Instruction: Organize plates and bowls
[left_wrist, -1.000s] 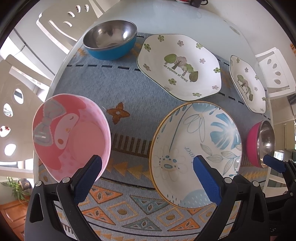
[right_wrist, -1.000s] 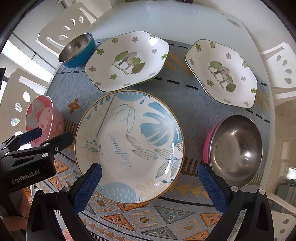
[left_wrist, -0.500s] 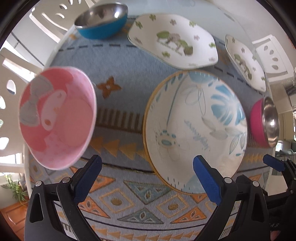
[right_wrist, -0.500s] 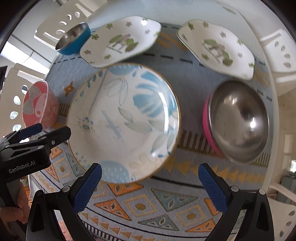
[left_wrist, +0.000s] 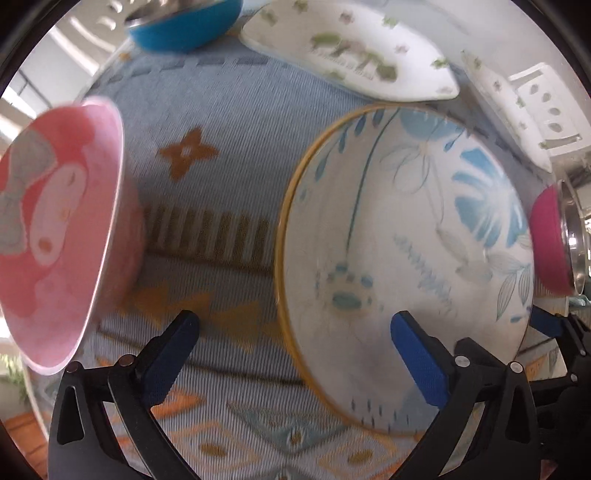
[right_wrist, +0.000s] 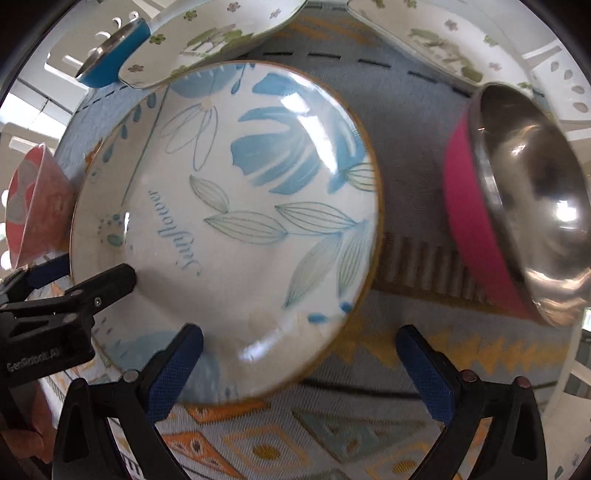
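Note:
A big round sunflower plate (left_wrist: 406, 240) (right_wrist: 229, 221) with blue leaves and a gold rim lies on the patterned mat. My left gripper (left_wrist: 295, 354) is open, low over the plate's left rim, its right finger above the plate. My right gripper (right_wrist: 299, 369) is open, straddling the plate's near right rim. A pink cartoon bowl (left_wrist: 55, 229) (right_wrist: 33, 206) sits left. A steel bowl with a magenta shell (right_wrist: 517, 206) (left_wrist: 554, 240) sits right. Two white tree-print plates (left_wrist: 351, 55) (right_wrist: 443, 40) and a blue steel bowl (left_wrist: 184, 22) (right_wrist: 114, 51) lie at the back.
The woven blue mat (left_wrist: 221, 122) with orange triangles covers a round white table. White chairs (left_wrist: 546, 96) stand around it. The left gripper's body (right_wrist: 55, 317) shows at the left in the right wrist view.
Both grippers have dropped lower and closer to the sunflower plate; the dishes look larger and the back plates slid toward the top of the views. Both stay open.

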